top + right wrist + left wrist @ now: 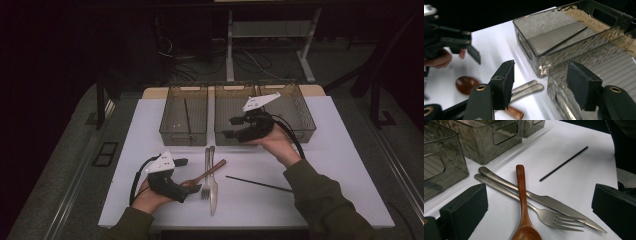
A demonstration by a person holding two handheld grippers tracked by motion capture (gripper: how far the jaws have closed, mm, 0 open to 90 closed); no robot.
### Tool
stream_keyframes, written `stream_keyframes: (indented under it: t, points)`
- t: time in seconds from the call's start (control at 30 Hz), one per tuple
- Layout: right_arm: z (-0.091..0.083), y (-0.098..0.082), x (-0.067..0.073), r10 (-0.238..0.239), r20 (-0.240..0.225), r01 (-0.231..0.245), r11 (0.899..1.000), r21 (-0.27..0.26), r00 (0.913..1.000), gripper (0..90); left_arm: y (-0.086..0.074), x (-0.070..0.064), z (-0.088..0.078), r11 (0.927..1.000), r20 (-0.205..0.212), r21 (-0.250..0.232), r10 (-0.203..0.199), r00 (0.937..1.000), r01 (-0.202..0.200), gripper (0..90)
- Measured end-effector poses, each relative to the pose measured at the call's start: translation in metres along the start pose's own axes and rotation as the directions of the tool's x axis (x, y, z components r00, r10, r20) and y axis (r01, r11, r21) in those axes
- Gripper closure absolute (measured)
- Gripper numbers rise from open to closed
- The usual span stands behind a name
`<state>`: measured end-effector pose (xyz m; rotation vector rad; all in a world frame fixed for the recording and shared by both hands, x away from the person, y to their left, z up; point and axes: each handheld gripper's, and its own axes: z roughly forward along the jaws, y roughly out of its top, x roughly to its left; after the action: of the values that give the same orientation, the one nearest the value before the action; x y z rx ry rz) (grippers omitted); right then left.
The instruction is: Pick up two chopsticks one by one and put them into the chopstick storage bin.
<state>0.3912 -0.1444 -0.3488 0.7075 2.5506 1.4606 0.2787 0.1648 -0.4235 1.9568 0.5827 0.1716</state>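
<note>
Three smoky plastic bins [183, 116] are seen across the frame's upper middle; a thin dark stick lies in the left one. Two grippers are counted: the right gripper [234, 127], jaws apart and empty, over the middle bin, and the left gripper [189, 175], jaws wide, around the wooden spoon [207, 173] at lower centre. One knife [213, 181], one fork [206, 172] and one black stick [257, 183] are seen there.
</note>
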Motion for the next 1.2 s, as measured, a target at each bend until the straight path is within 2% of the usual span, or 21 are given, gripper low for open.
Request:
stream_keyframes:
  t: [0.43, 0.53, 0.7, 0.87, 0.97, 1.2]
  points:
    - [-0.048, -0.053, 0.007, 0.024, -0.022, -0.024, 1.0, -0.011, 0.9995, 38.1, 0.0, 0.0, 0.001, 1.0, -0.004, 0.002, 0.008, 1.0, -0.008, 0.0]
    - [-0.058, -0.062, 0.01, 0.018, -0.026, -0.018, 1.0, 0.002, 0.9995, 38.3, 0.0, 0.0, 0.001, 0.9999, -0.006, 0.004, 0.009, 0.9999, -0.009, 0.0]
    - [-0.067, -0.076, 0.015, 0.028, -0.04, -0.027, 1.0, 0.009, 0.9988, 34.2, 0.0, 0.0, 0.0, 1.0, -0.007, 0.003, 0.003, 1.0, -0.003, 0.0]
    - [-0.073, -0.089, 0.019, 0.012, -0.014, -0.011, 0.999, 0.038, 0.9998, 33.6, 0.0, 0.0, 0.0, 1.0, -0.006, 0.004, 0.005, 1.0, -0.005, 0.0]
    - [-0.078, -0.097, 0.022, -0.003, 0.007, 0.003, 0.998, 0.061, 1.0, 39.0, 0.0, 0.0, 0.0, 1.0, -0.007, 0.002, 0.003, 1.0, -0.003, 0.0]
    - [-0.088, -0.114, 0.025, -0.01, -0.01, 0.011, 0.994, 0.106, 0.9999, 50.5, 0.0, 0.0, 0.0, 1.0, -0.006, 0.005, 0.007, 1.0, -0.007, 0.0]
